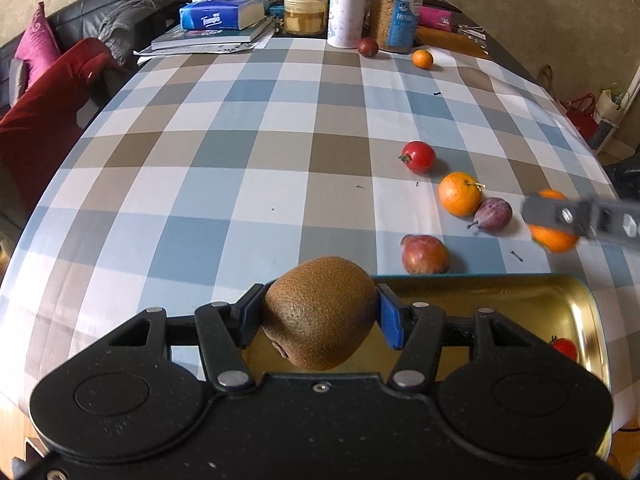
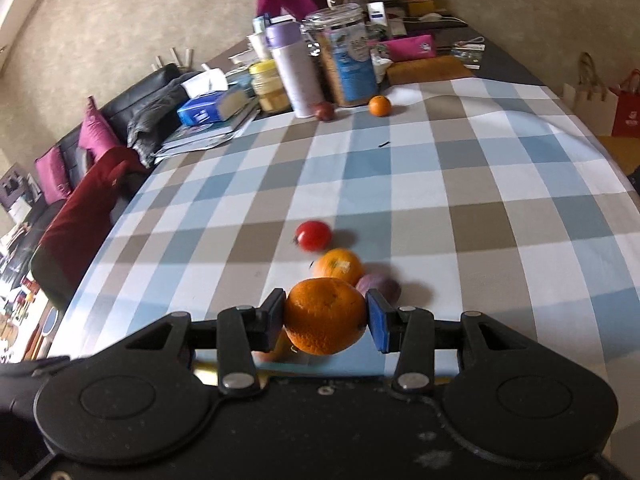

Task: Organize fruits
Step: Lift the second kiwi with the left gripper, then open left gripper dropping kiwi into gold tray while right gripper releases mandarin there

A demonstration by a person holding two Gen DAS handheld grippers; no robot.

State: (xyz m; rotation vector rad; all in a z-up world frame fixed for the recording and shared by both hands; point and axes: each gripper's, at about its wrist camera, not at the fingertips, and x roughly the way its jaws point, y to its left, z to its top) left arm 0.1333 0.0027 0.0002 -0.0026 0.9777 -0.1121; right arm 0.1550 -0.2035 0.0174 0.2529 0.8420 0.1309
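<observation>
My left gripper (image 1: 320, 316) is shut on a brown kiwi (image 1: 320, 312) and holds it over the near left end of a gold metal tray (image 1: 588, 320). A red tomato (image 1: 565, 349) lies in the tray. My right gripper (image 2: 326, 318) is shut on an orange (image 2: 325, 314), held above the table; it also shows in the left wrist view (image 1: 554, 236) at the right. On the checked cloth lie a tomato (image 1: 418, 156), an orange (image 1: 459, 193), a purple plum (image 1: 494, 213) and a reddish fruit (image 1: 425, 254).
At the table's far end a dark plum (image 1: 367, 47) and a small orange (image 1: 423, 59) lie next to a white bottle (image 1: 347, 8), jars (image 1: 305, 8), a tissue pack (image 1: 218, 14) and books. A sofa with red cushions (image 1: 48, 112) runs along the left edge.
</observation>
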